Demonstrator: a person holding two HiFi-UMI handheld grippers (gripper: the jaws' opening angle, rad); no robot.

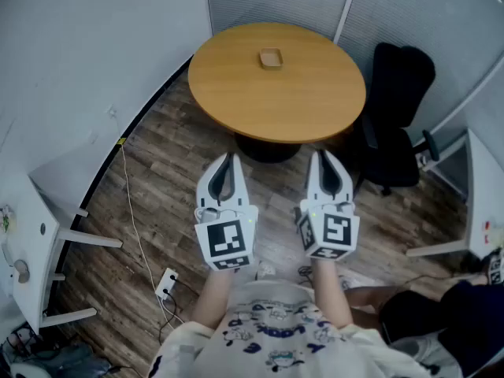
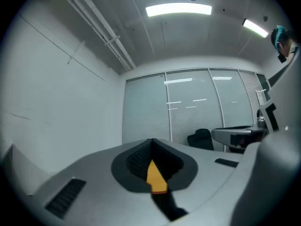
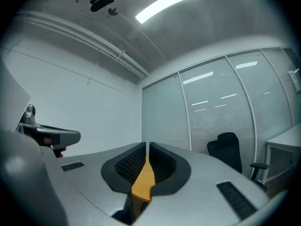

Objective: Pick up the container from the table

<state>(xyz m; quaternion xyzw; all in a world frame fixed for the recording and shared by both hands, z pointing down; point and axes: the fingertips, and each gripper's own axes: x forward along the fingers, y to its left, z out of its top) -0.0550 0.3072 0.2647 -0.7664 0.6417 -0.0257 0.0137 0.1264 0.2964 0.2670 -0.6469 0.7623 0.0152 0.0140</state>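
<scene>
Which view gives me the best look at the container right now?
The head view: the container lies in full sight on the round table, toward its far edge. The left and right gripper views show only an orange sliver of tabletop between their jaws, no container.

Left tool (image 1: 229, 157), right tool (image 1: 324, 156) side by side — jaws together, empty.
</scene>
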